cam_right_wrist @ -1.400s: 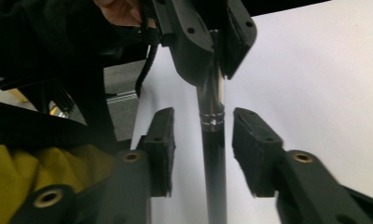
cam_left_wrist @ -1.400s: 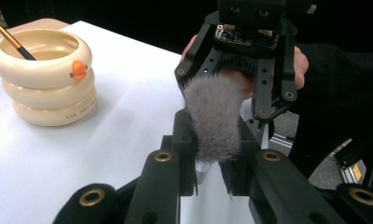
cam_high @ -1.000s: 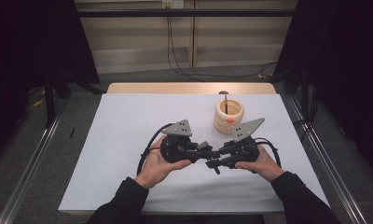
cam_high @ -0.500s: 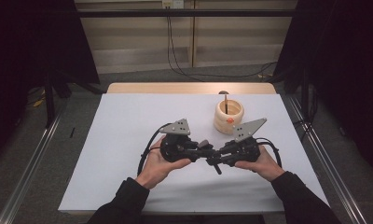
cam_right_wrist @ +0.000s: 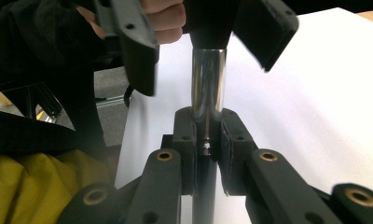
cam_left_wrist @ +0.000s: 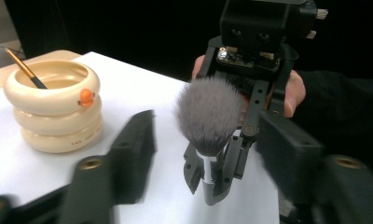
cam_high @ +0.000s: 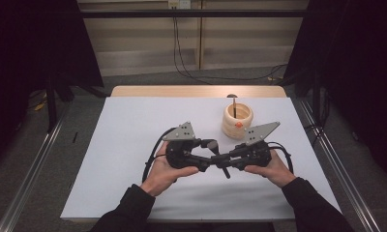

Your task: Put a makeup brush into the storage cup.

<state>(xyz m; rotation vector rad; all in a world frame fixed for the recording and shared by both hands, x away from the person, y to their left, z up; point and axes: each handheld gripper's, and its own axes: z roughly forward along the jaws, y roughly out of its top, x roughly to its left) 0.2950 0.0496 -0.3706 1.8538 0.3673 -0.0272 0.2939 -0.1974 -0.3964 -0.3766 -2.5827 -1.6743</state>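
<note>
Makeup brush (cam_left_wrist: 208,116) handed across: right gripper (cam_right_wrist: 207,140) clamps it, left gripper (cam_left_wrist: 208,154) has let go.

The left jaws have just been opening and now stand apart on either side of the bristle head without pressing it; the right jaws pinch the brush where the chrome ferrule meets the handle, above the white table cover (cam_high: 133,125). Handle end is cut off at the frame bottom, left jaws are blurred. A ringed cream holder (cam_high: 238,118) with a thin stick in it sits further back on the table; the room's dark.

Both hands are holding their tools low, tip to tip: the left hand-held gripper (cam_high: 207,153) has just been opening, the right hand-held gripper (cam_high: 226,163) is staying clamped.
</note>
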